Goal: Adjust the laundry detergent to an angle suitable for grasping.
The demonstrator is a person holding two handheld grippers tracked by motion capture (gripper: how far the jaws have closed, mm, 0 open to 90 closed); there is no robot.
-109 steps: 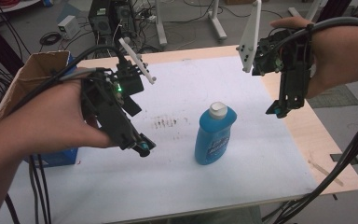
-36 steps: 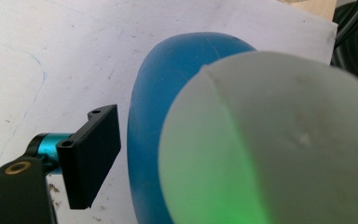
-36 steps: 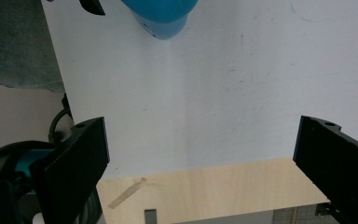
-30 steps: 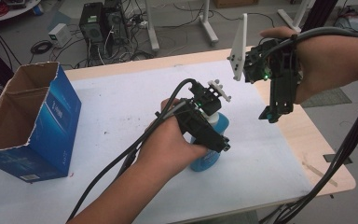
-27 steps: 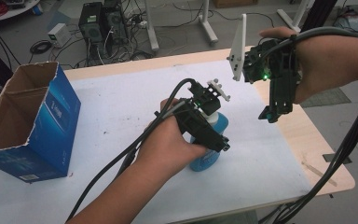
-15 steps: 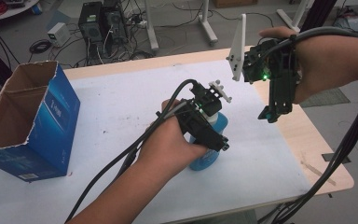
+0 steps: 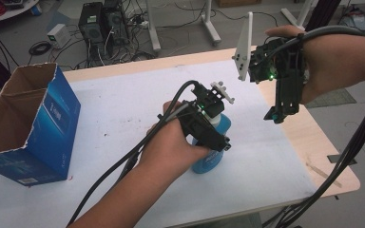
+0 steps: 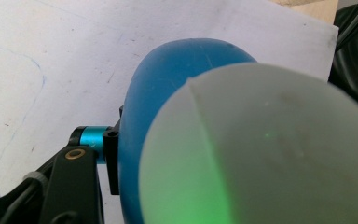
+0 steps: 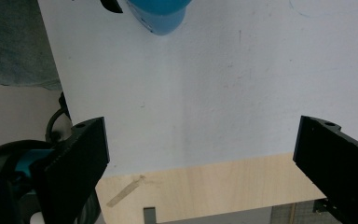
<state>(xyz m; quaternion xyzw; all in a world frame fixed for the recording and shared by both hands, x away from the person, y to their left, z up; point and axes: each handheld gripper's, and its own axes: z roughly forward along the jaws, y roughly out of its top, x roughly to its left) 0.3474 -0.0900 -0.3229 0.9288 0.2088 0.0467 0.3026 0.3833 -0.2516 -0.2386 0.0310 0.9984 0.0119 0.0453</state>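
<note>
A blue bottle (image 7: pixel 206 162) with a white cap stands upright in the middle of the white-covered table. My left gripper (image 7: pixel 217 142) comes down over it from above. In the left gripper view the cap (image 8: pixel 261 154) and blue shoulder (image 8: pixel 168 84) loom close, and one black pad (image 8: pixel 112 161) presses the bottle's side; the other jaw is hidden behind it. These jaws have just been closing with the bottle between them. My right gripper (image 7: pixel 278 115) hangs open above the table's right edge, its jaws wide apart (image 9: pixel 200 154) around nothing, with the bottle's base (image 9: pixel 161 14) farther off.
An open blue cardboard box (image 7: pixel 52 123) stands at the table's left. A white sheet (image 7: pixel 123 104) covers most of the wooden table (image 7: pixel 313 137). A thin wooden strip (image 7: pixel 321 173) lies near the right edge. Computer towers (image 7: pixel 97 23) and cables sit on the floor beyond.
Some seconds ago the left gripper hovered left of the free-standing bottle; now it sits over the bottle. Within the last second neither hand moved, and the left jaws drew in on the bottle.
</note>
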